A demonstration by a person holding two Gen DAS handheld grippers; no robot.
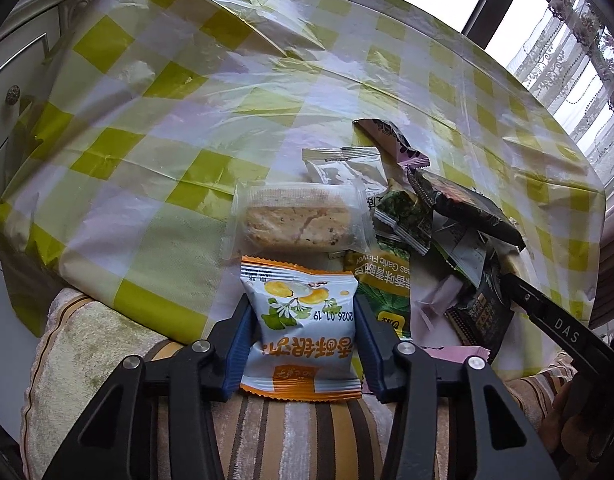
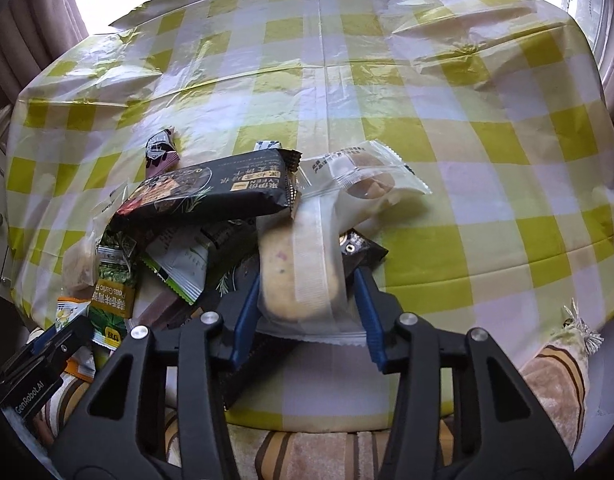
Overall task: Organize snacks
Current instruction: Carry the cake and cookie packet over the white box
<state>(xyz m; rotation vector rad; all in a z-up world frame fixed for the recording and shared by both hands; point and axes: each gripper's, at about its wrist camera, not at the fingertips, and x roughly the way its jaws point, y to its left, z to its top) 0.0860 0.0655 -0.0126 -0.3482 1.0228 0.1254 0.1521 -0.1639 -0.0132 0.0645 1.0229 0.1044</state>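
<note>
My left claw (image 1: 303,332): pinching white-and-orange snack packet (image 1: 303,320) at near surface edge | my right claw (image 2: 307,304): pinching clear-wrapped biscuit (image 2: 299,268) | beyond: snack heap (image 2: 179,216) on checked surface (image 2: 427,92)

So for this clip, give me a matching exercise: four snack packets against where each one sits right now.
1. orange-edged packet
2. clear-wrapped biscuit
3. long black packet
4. garlic peas packet

a. on top of the pile
b. in the left tongs
c. left side of the pile
d. in the right tongs

Pairs: 1-b, 2-d, 3-a, 4-c
</note>
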